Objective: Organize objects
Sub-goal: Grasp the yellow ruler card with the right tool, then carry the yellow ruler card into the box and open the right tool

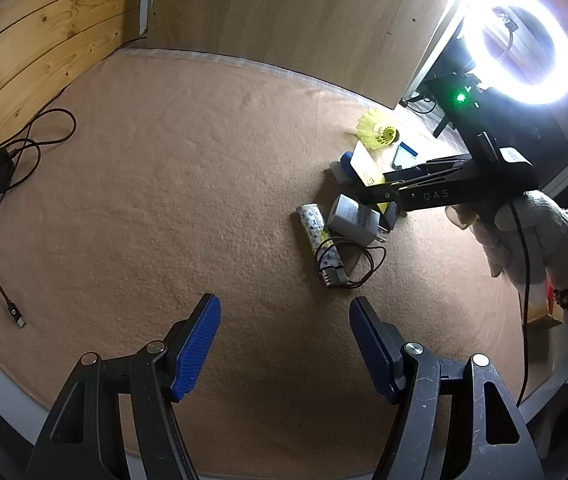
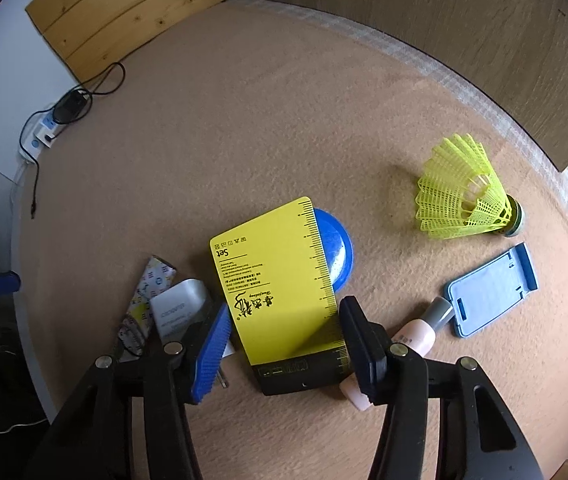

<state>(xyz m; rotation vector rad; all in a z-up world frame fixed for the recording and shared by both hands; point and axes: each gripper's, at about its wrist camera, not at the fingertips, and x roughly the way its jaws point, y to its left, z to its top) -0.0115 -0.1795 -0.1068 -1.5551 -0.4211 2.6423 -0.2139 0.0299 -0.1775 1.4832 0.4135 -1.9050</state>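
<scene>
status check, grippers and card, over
Left gripper open, idle. Right gripper astride yellow card, grip unclear. Blue disc under card.

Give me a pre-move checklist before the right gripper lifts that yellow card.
1. Yellow card between the right gripper fingers: ok.
2. Pads pressing on the card: cannot tell; the blue pad sits at its edge, the other looks just beside it.
3. Card free of neighbours: not ok; it overlaps the blue disc.
4. White charger clear of the left finger: not ok, it sits right against it.
5. Left gripper open and out of the way: ok.
6. Shuttlecock clear of the lift: ok.
</scene>
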